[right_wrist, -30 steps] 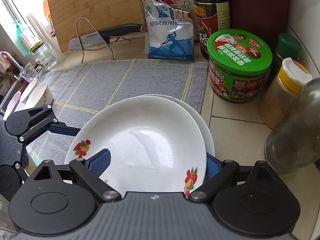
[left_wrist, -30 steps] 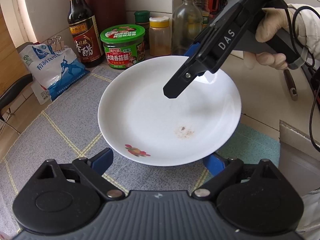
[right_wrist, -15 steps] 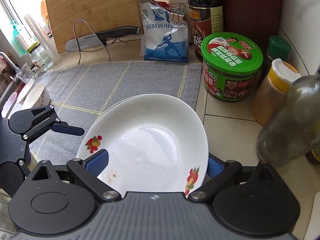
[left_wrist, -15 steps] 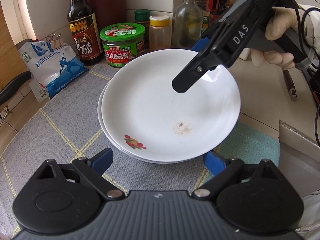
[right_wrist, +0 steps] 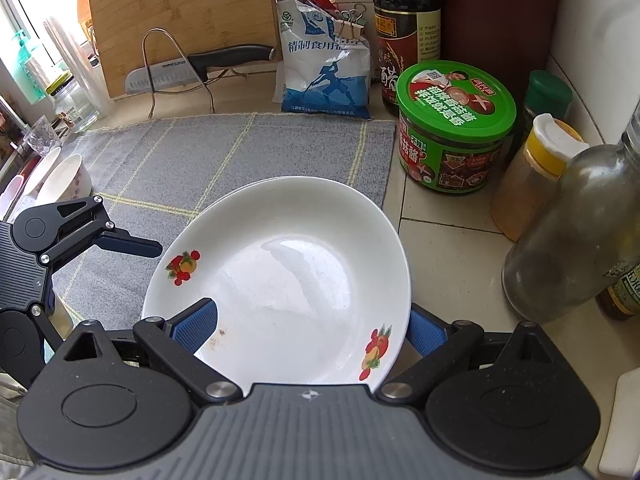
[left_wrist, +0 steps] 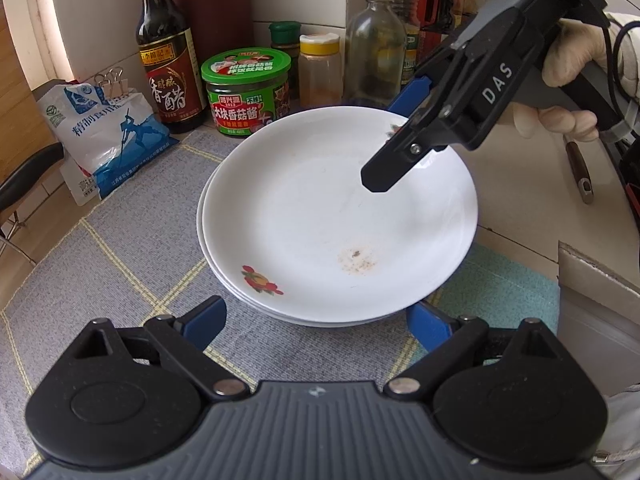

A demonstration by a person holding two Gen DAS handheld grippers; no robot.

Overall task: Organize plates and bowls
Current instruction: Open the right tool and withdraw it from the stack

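left wrist: top plate (left_wrist: 340,216) nested in lower plate (left_wrist: 208,240), brown residue (left_wrist: 357,258) inside.

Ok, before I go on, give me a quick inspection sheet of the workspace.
Surface: grey checked mat on a tiled counter.
Job's things: top plate stacked on lower plate, with brown residue inside; bowls at the left edge of the right wrist view.
Clutter: vinegar bottle, green-lidded jar, salt bag, glass bottle, knife on a wire rack.
Grippers: left gripper open, at the stack's near rim; right gripper open, fingers wide either side of the top plate's rim.
Cables: black cable by the gloved hand.
Surroundings: cutting board leaning upright; cardboard box beside the mat.
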